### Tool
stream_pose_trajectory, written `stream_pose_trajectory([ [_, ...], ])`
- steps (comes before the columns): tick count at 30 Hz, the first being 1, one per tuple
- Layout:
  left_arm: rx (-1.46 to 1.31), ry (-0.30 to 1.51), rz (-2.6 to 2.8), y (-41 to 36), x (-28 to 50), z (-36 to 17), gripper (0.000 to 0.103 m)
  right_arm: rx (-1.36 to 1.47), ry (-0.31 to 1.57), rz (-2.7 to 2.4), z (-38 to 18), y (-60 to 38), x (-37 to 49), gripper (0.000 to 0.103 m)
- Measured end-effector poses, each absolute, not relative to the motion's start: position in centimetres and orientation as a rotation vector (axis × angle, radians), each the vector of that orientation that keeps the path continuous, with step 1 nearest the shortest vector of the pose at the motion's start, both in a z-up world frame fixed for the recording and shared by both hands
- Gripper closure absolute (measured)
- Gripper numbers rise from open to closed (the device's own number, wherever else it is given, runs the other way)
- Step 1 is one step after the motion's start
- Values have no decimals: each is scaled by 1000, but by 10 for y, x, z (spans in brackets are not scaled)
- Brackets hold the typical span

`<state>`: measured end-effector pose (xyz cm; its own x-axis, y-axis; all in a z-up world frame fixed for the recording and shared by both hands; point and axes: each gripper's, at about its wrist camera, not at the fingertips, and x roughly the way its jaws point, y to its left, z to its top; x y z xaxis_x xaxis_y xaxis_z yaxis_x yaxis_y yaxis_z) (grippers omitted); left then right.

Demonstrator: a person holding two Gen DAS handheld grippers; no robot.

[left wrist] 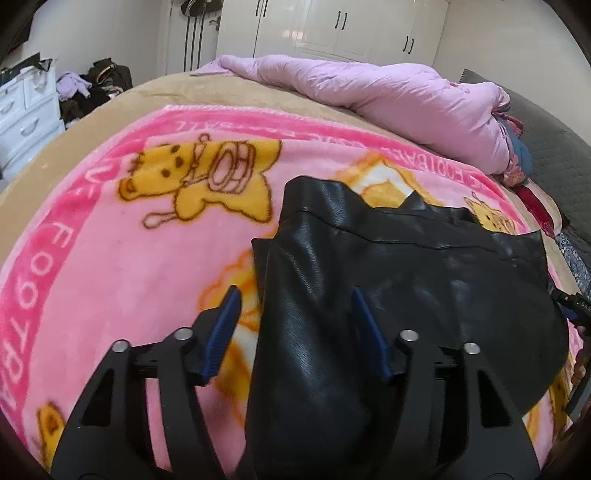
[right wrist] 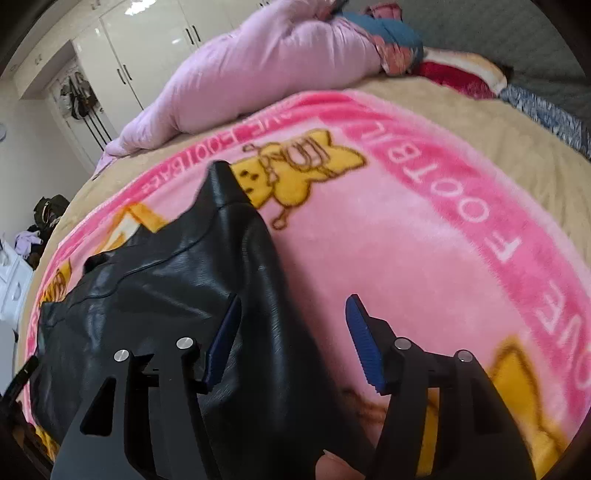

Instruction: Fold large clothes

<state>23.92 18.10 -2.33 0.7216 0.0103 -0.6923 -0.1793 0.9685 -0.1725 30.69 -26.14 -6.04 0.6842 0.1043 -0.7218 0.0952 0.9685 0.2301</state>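
The left gripper (left wrist: 295, 314) is standing with its jaws partly open. A fold of the black leather garment (left wrist: 388, 266) is lying between its two blue pads (left wrist: 225, 332), but the pads are not pressing on it. There is a gap on each side, so the gripper is not holding the garment.

The right gripper (right wrist: 295, 325) is also standing partly open. The edge of the black leather garment (right wrist: 177, 295) is lying between its jaws, close to the pad on the picture's left. The pad on the picture's right (right wrist: 364, 347) is hanging over bare blanket. The pads are not squeezing anything here either.

The garment is lying spread out on the pink blanket (left wrist: 110, 266), right under and ahead of both grippers. It is reaching from one gripper across to the other. Yellow bears and pink letters are showing on the blanket around it.

Far ahead of the grippers, a purple quilt (left wrist: 388, 99) is lying bunched up along the back of the bed. Behind it, white wardrobe doors (left wrist: 332, 26) are standing against the wall.
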Motion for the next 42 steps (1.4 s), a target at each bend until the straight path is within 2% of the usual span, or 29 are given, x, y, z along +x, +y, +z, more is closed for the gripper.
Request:
stream_pose_trajectory([
  [3,-218,741,102,175,232,-13,41,232,772,30,-47,-253,293,39],
  [6,-199,721,102,170,224,-1,31,190,713,63,-30,-242,280,35],
  [11,-186,712,89,160,215,14,27,115,639,130,-8,-216,256,35],
  [12,-183,716,86,158,213,15,23,117,631,161,-5,-210,251,35],
  [13,-180,718,82,155,211,16,12,119,629,179,-4,-206,249,35],
  [15,-166,720,65,147,206,16,12,109,625,241,0,-189,240,37],
  [16,-158,726,56,144,204,15,12,98,632,280,0,-179,236,48],
  [17,-149,734,45,140,203,13,12,87,641,310,-1,-170,232,67],
  [20,-139,744,20,133,195,11,12,62,663,379,-7,-146,220,83],
  [26,-120,746,-21,116,178,5,12,-48,686,474,-19,-95,200,86],
  [42,-86,803,-21,110,162,-16,12,-91,778,556,-51,-64,175,86],
])
